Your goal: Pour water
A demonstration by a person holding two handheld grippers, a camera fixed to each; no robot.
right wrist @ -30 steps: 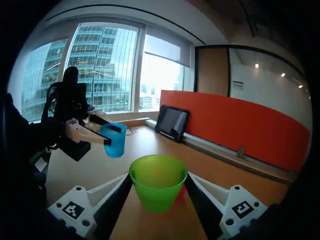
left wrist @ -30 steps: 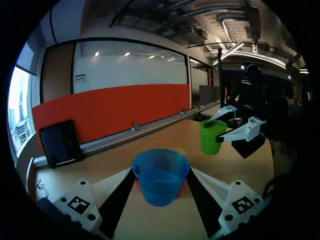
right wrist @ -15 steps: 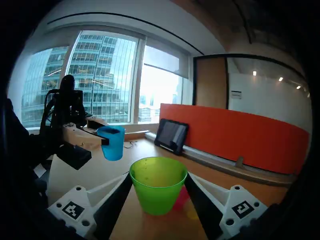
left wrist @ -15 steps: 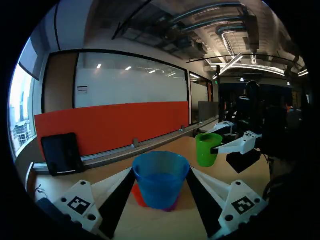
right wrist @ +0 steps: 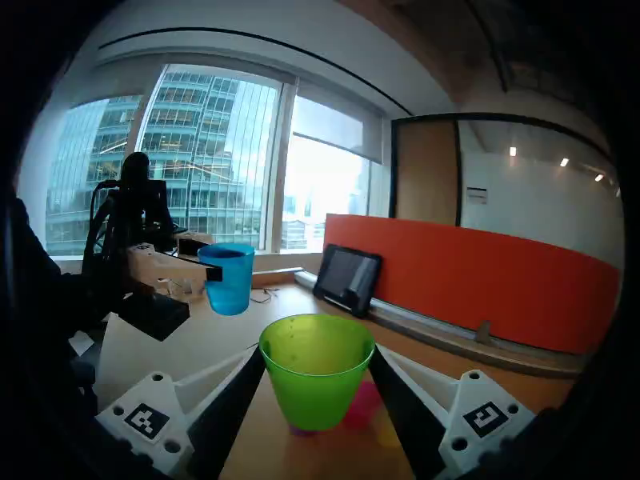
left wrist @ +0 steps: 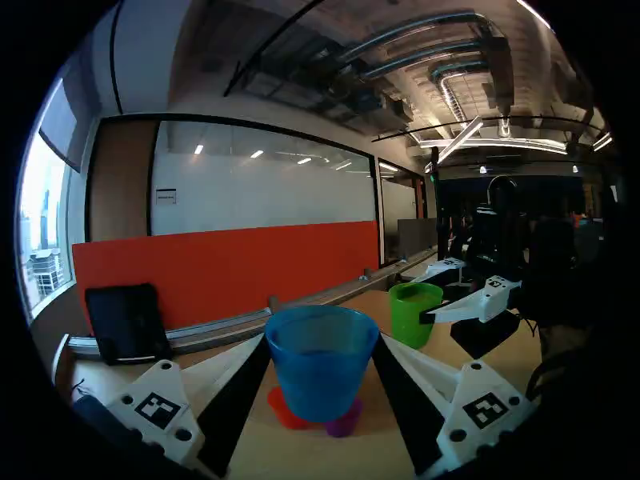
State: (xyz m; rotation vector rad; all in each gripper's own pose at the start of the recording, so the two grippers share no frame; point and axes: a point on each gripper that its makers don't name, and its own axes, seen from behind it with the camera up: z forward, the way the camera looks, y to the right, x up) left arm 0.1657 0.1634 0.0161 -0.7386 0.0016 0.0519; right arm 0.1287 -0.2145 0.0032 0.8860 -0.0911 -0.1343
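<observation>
a: where is the blue cup (left wrist: 322, 372) sitting now?
b: it is sitting between the two fingers of the left hand-held gripper (left wrist: 320, 356). both fingers are pressing on its sides, so this one is clamped on the cup, and it is hanging above the surface (left wrist: 320, 452).
a: and which way is it pointing?
b: its mouth is facing up and its long axis is running vertical, not tilted. a darker level is showing through the wall, and i think it is the water line.
a: what is the right hand-held gripper (right wrist: 317, 364) doing?
b: in the right gripper view it is gripping the green cup (right wrist: 318, 384) in the same way, fingers closed against both sides. this cup is also standing upright, mouth up.
a: are the two cups touching?
b: no, they are being held apart, at similar height. under them some small coloured objects (left wrist: 308, 414) are sitting on the surface. a dark tablet (left wrist: 126, 322) is leaning at the orange panel (left wrist: 240, 260) behind.
</observation>
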